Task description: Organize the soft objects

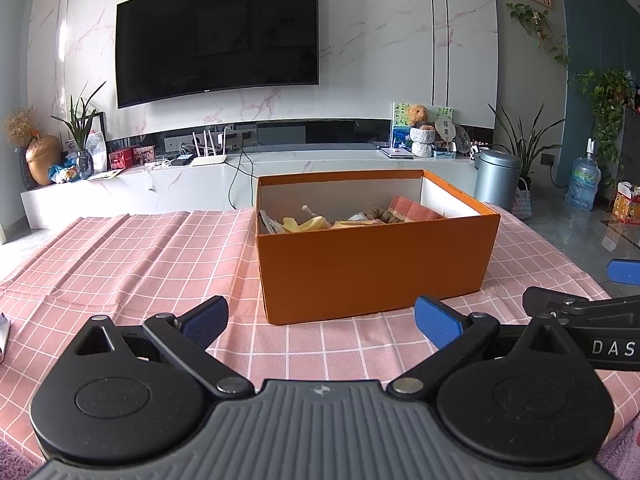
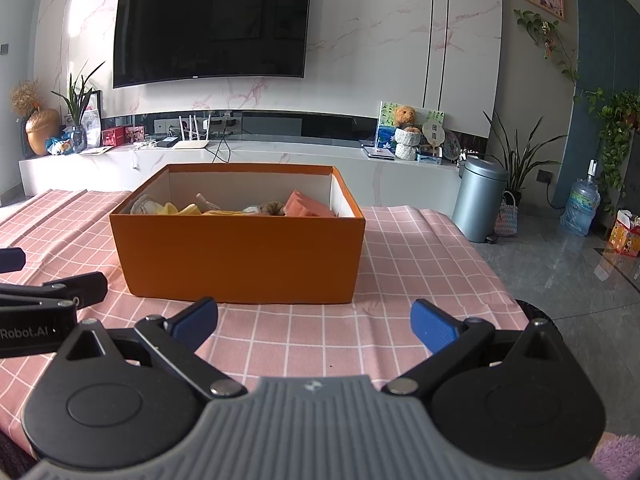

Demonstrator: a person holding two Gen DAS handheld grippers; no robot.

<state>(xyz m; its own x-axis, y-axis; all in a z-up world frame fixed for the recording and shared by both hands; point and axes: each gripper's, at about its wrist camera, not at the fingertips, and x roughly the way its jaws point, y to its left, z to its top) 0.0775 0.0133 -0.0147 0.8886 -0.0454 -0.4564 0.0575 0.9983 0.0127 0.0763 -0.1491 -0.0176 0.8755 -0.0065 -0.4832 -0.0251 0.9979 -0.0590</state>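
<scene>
An open orange box (image 1: 372,264) (image 2: 240,256) stands on the pink checked tablecloth (image 1: 132,264) (image 2: 404,264). Inside it lie soft things: a pink sponge (image 1: 412,208) (image 2: 308,205), yellow cloth pieces (image 1: 308,224) (image 2: 188,210), a brown plush piece (image 1: 378,214) (image 2: 272,208) and a pale bundle (image 2: 142,204) at the left end. My left gripper (image 1: 322,322) is open and empty, low over the cloth just in front of the box. My right gripper (image 2: 314,322) is likewise open and empty, in front of the box. Each gripper shows at the edge of the other's view.
Behind the table runs a white TV bench (image 1: 280,164) with a router, cables, plants and ornaments under a wall TV (image 1: 218,36). A grey bin (image 2: 480,204), a woven basket and a water bottle (image 2: 582,208) stand on the floor to the right. The table's right edge (image 2: 500,280) is close.
</scene>
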